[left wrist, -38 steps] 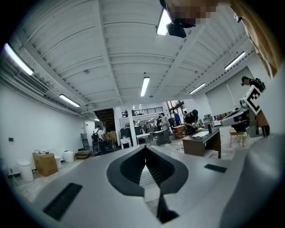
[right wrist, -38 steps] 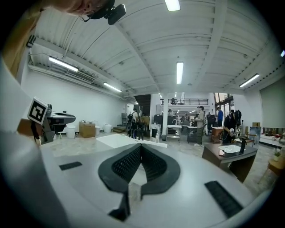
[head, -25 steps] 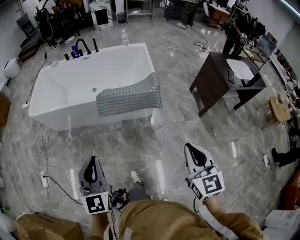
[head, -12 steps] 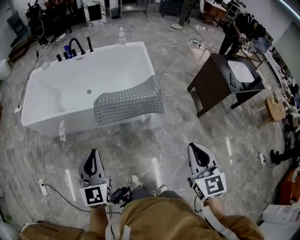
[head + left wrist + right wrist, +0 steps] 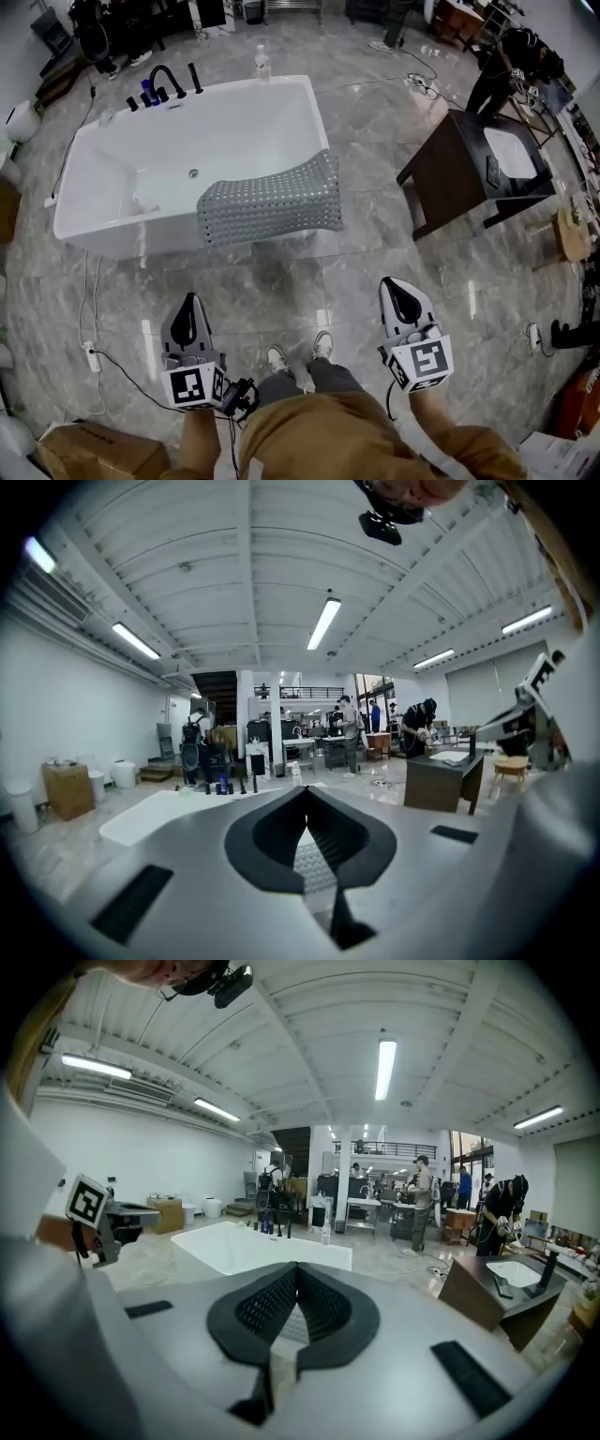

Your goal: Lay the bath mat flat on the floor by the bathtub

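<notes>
A grey dotted bath mat [image 5: 270,200] hangs over the near rim of the white bathtub [image 5: 141,183], at its right end. Part of the mat lies inside the tub, part droops down the outer wall. My left gripper [image 5: 190,307] is shut and empty, held low over the marble floor in front of the tub. My right gripper [image 5: 400,290] is also shut and empty, to the right of the mat and well short of it. The tub [image 5: 253,1246] shows ahead in the right gripper view and the tub [image 5: 159,810] at the left in the left gripper view.
A dark wooden washstand [image 5: 478,173] with a white basin stands right of the tub. Black taps [image 5: 169,86] and a bottle [image 5: 262,64] sit at the tub's far rim. A cable and power strip [image 5: 91,356] lie on the floor at left. A cardboard box [image 5: 89,455] is at bottom left. People work at the back.
Both grippers have come nearer the tub together with me. They stay shut. The mat has not moved.
</notes>
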A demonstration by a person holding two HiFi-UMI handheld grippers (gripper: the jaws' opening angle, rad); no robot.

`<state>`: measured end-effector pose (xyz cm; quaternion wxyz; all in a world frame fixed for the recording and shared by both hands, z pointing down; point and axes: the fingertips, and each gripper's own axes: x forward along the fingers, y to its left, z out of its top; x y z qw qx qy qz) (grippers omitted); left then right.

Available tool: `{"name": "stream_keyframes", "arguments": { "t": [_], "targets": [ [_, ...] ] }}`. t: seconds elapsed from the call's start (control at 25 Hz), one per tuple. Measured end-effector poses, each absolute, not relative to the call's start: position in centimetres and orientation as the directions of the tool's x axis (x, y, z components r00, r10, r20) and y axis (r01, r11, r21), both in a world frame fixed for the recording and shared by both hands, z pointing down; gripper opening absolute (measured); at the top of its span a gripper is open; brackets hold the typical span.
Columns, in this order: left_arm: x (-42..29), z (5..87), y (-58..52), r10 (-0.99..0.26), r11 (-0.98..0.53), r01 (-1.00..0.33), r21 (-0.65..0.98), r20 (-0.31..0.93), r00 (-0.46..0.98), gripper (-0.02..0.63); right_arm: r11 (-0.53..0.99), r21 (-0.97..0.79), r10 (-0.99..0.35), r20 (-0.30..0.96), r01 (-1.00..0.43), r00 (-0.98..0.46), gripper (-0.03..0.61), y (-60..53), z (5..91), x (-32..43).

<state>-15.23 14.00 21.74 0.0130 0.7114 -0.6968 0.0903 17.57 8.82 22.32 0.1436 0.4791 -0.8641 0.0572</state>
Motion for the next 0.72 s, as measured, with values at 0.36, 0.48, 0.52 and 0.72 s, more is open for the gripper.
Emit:
{"name": "stream_keyframes", "arguments": {
  "t": [0.36,0.48,0.52,0.72],
  "targets": [
    [-16.9,27.0,7.8,-0.973,0.008,-0.993,-0.114,0.226,-0.034,0.005,0.586,0.058,-0.772,0.342,-0.808,-0.535,0.005,0.3,30.0,17.6],
    [-18.2,29.7,5.9,-0.97,0.03,-0.992,-0.119,0.238,-0.058,0.006,0.6,0.066,-0.754,0.378,-0.797,-0.537,0.005,-2.0,34.5,18.1],
    [-18.5,30.9,5.4,-0.969,0.039,-0.992,-0.121,0.239,-0.068,0.006,0.605,0.063,-0.747,0.391,-0.794,-0.538,0.005,-2.7,36.0,18.4],
    [-20.2,37.3,2.2,-0.96,0.075,-0.985,-0.157,0.257,-0.114,0.006,0.597,0.118,-0.758,0.409,-0.794,-0.509,0.005,-7.0,42.0,19.5]
  ]
}}
